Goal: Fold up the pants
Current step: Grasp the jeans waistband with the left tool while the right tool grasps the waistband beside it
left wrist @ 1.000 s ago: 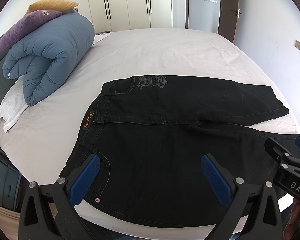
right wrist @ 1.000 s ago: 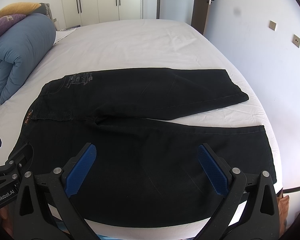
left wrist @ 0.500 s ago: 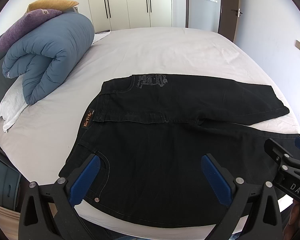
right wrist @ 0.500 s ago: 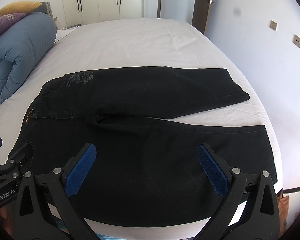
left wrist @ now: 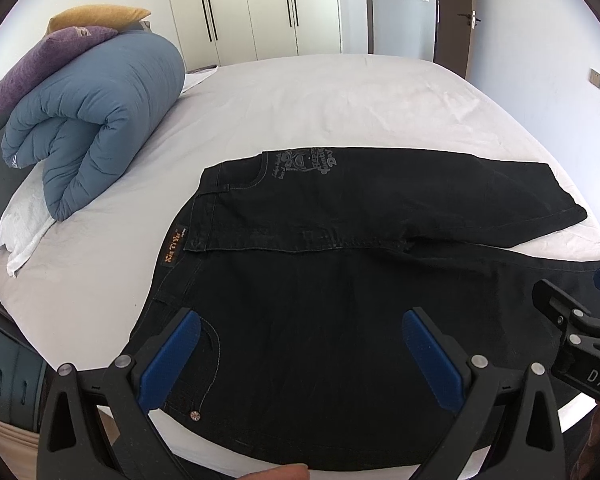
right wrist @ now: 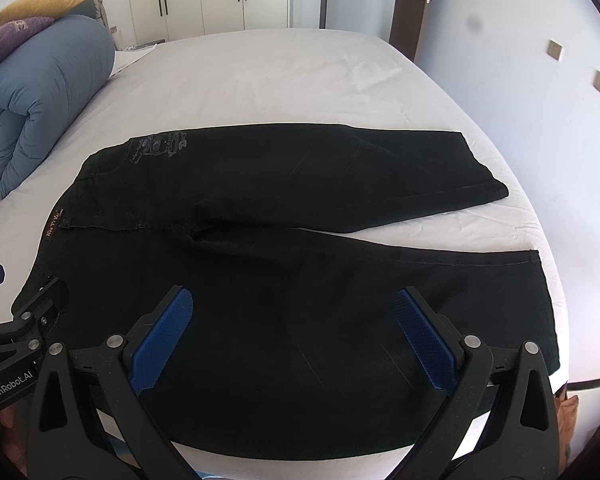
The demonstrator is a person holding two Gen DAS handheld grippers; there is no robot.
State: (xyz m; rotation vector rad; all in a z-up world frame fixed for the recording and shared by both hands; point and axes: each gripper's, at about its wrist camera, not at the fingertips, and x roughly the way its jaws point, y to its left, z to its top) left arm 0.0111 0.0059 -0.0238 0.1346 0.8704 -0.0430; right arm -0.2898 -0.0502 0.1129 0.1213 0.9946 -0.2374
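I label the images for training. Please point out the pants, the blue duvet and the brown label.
pants (right wrist: 300, 208): right wrist view, on the crotch area.
blue duvet (left wrist: 112, 108): left wrist view, on its rolled top.
brown label (left wrist: 173, 249): left wrist view, on the waistband patch.

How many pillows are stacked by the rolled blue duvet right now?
2: a purple pillow resting on the blue duvet at the bed's left end, and a yellow pillow behind it. More may be hidden behind the duvet.
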